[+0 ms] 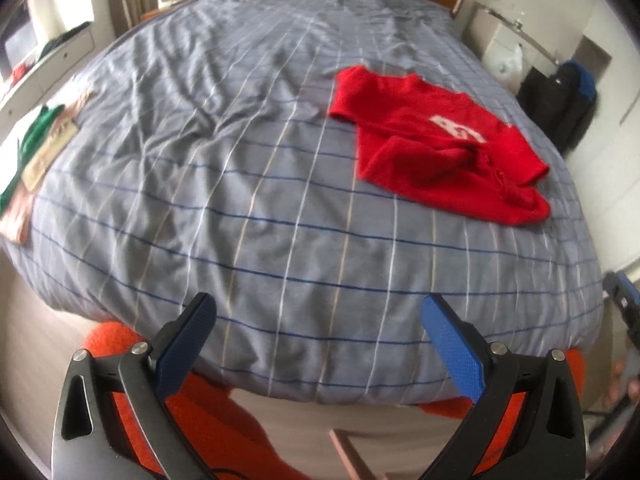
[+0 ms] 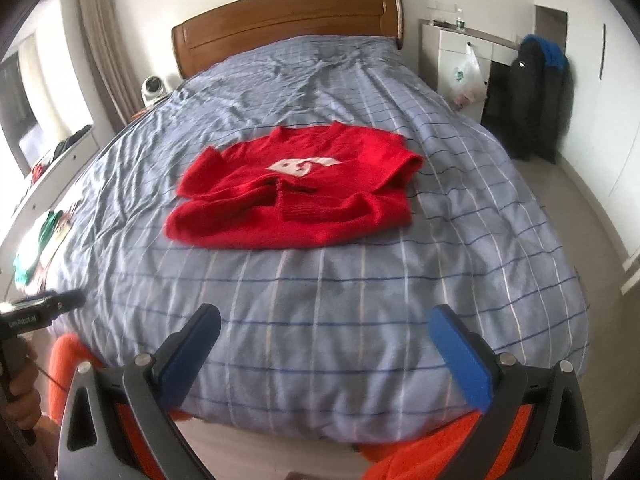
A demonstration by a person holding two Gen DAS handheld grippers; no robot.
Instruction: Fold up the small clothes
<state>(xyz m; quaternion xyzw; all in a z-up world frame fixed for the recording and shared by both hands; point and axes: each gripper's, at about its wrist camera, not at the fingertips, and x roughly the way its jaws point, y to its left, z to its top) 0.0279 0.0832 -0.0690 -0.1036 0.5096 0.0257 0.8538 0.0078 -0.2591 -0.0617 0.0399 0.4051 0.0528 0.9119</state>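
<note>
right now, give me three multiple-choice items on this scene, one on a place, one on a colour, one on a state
1. Where does the red sweater lie?
A. on the checked bedcover
B. on the floor
C. on the white cabinet

2. What colour is the motif on the sweater's chest?
A. black
B. pale pink-white
C. green

3. How do the two grippers stand?
A. both shut on the sweater
B. one open, one shut
C. both open and empty

Answers:
1 A, it rests on the cover mid-bed.
2 B, a pale patch shows on the red knit.
3 C, the left gripper and right gripper each show spread fingers holding nothing.
</note>
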